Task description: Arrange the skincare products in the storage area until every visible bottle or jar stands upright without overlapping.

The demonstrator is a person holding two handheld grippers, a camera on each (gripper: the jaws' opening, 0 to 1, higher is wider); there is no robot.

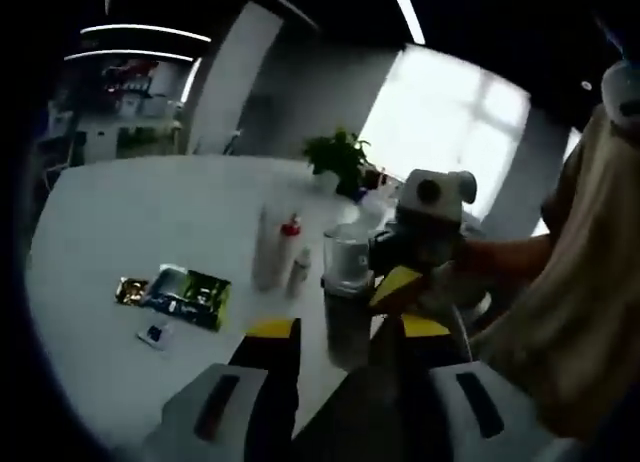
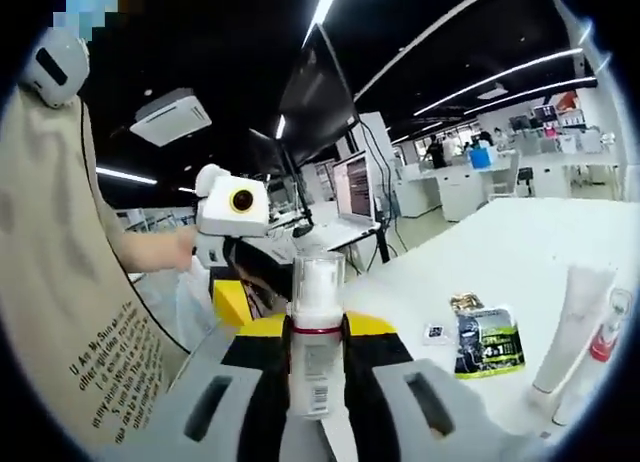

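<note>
White plastic with a red band, that's the pump bottle (image 2: 317, 337) and it sits dead centre in the right gripper view, clamped between the yellow-tipped jaws of the right gripper (image 2: 317, 332), cap up toward twelve o'clock. Held upright like that, I'd say it's being carried ready to be stood down without tipping.

Over in the left gripper view, the left gripper (image 1: 338, 334) rises from six o'clock with its yellow tips spread and nothing between them, hovering free. That same bottle (image 1: 347, 262) shows just past those tips, toward one o'clock, in the grip of the right gripper (image 1: 400, 282) coming in from three o'clock.

On the white table (image 1: 120, 222), toward eleven o'clock of the jaws, a tall pale tube (image 1: 266, 250), a red-capped bottle (image 1: 289, 244) and a small bottle (image 1: 300, 272) stand close together, upright, no overlap that I can make out. At nine o'clock lies a flat green packet (image 1: 188, 294) with a small card (image 1: 155, 333) beside it. A potted plant (image 1: 340, 160) stands at the far edge.

My read: the held bottle belongs beside that standing cluster, and the free left hand waits to steady things.
</note>
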